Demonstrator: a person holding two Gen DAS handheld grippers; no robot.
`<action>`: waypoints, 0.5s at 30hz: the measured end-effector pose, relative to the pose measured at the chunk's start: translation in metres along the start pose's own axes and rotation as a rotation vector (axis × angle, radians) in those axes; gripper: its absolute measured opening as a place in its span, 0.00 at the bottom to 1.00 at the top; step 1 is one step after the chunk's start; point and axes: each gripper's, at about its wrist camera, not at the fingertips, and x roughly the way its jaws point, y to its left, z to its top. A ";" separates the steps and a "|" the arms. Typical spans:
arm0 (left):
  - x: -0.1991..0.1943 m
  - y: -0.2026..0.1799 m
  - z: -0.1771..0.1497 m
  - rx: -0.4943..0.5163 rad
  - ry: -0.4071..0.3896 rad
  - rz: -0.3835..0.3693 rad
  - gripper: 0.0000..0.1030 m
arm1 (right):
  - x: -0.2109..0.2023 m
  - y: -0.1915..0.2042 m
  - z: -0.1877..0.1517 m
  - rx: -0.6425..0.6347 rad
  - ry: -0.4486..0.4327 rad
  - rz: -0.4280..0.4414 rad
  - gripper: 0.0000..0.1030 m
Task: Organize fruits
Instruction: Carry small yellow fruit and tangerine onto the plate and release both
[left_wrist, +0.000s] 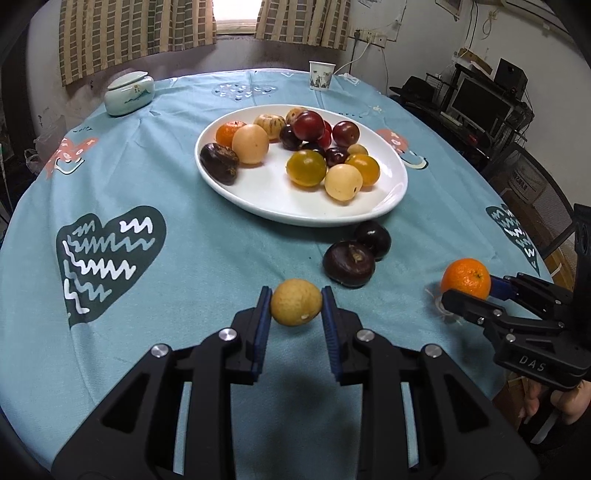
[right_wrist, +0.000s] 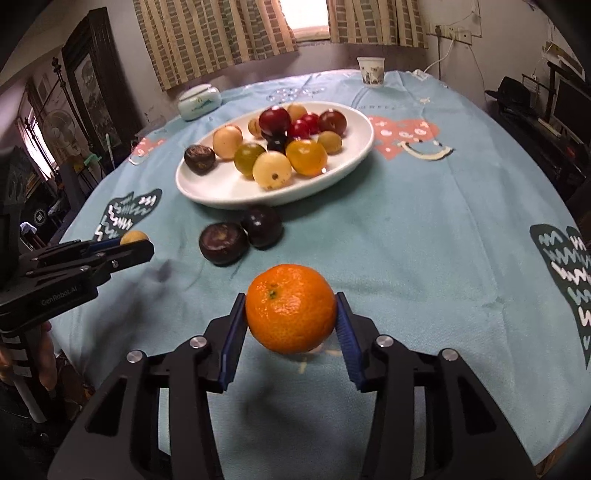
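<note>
Left wrist view: left gripper (left_wrist: 296, 308) clamped on a small yellow-tan fruit (left_wrist: 296, 302), blue pads pressing both flanks, fruit lifted just clear of the blue tablecloth (left_wrist: 207, 258) with a shadow beneath. White oval plate (left_wrist: 391, 199) at twelve o'clock from the held fruit, loaded with plums, tangerines and pale yellow fruits. Two dark purple fruits (left_wrist: 349, 263) loose on the cloth at one o'clock, just short of the plate's near rim. At three o'clock, right gripper (left_wrist: 469, 291) closed around a tangerine (left_wrist: 466, 277). Lidded ceramic jar (left_wrist: 128, 94) at ten o'clock far back, paper cup (left_wrist: 321, 75) at twelve o'clock beyond the plate.

Right wrist view: right gripper (right_wrist: 291, 321) gripping the tangerine (right_wrist: 291, 308) by its sides, raised off the cloth. Plate (right_wrist: 354, 155) at eleven o'clock; dark fruits (right_wrist: 223, 243) between. Left gripper (right_wrist: 138, 245) at nine o'clock with the yellow fruit (right_wrist: 133, 237) between its tips.

Step in hand, by judgement: both pickups made, carry to the plate pending. Next move: forward travel over the dark pair, clearance over the rim, release into bare spots near the front of the plate.
</note>
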 end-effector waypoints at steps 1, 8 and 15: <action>-0.001 0.001 0.000 -0.002 -0.002 0.002 0.26 | -0.004 0.001 0.001 0.004 -0.013 -0.003 0.45; -0.007 0.006 0.001 -0.017 -0.008 0.001 0.26 | -0.009 -0.004 0.005 0.031 -0.020 -0.003 0.45; -0.005 0.001 0.029 0.029 -0.030 0.011 0.26 | -0.005 -0.002 0.017 0.017 -0.018 0.017 0.45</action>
